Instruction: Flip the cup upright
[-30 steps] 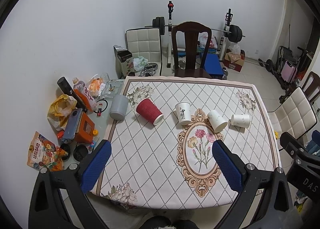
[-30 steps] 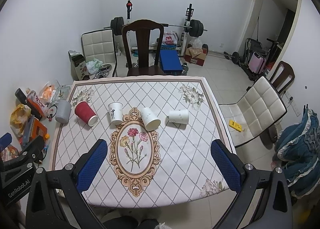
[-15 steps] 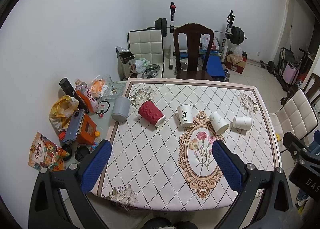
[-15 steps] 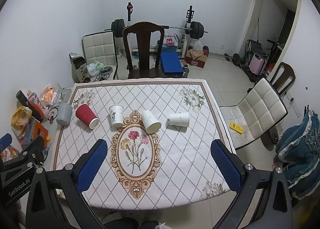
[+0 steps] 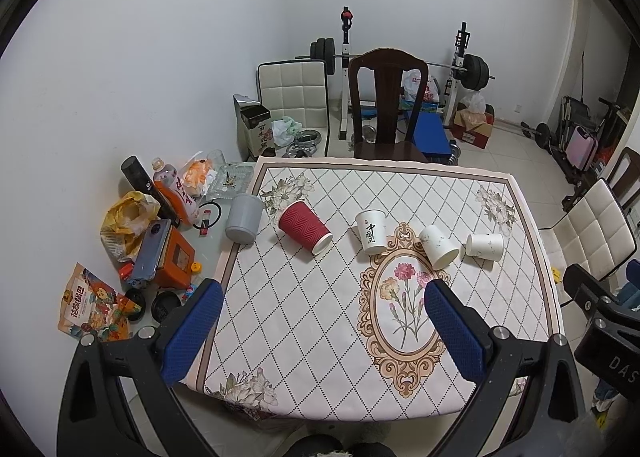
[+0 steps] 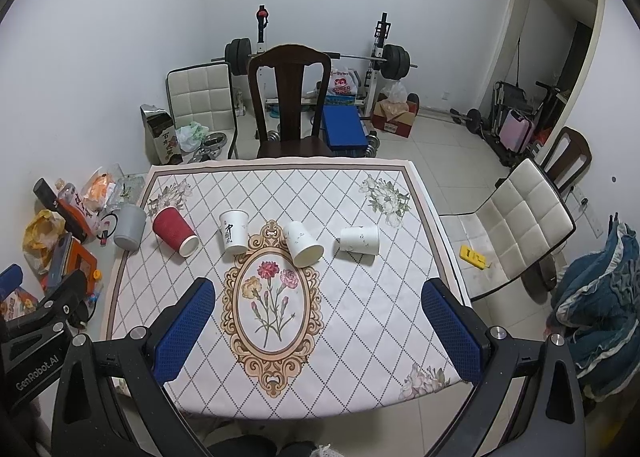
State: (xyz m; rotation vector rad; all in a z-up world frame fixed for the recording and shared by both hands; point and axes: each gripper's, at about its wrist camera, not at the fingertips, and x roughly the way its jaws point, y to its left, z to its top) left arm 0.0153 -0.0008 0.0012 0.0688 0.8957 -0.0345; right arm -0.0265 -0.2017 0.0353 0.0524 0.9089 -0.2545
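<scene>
Nearest the cameras, the left tool (image 5: 320, 331) and the right tool (image 6: 318, 331) are both held spread wide above the near edge of the tabletop (image 6: 360, 321), with nothing between their blue pads. Further off, toward 12 o'clock, a row of cups is seen lying tipped on the patterned cloth: a red cup (image 5: 305, 228) at 11 o'clock, then a white printed cup (image 5: 371, 232), a third cup (image 5: 439, 247) and a fourth cup (image 5: 485, 246) toward 1 o'clock. A grey cup (image 5: 243, 218) is set just left of the red one, off the cloth.
</scene>
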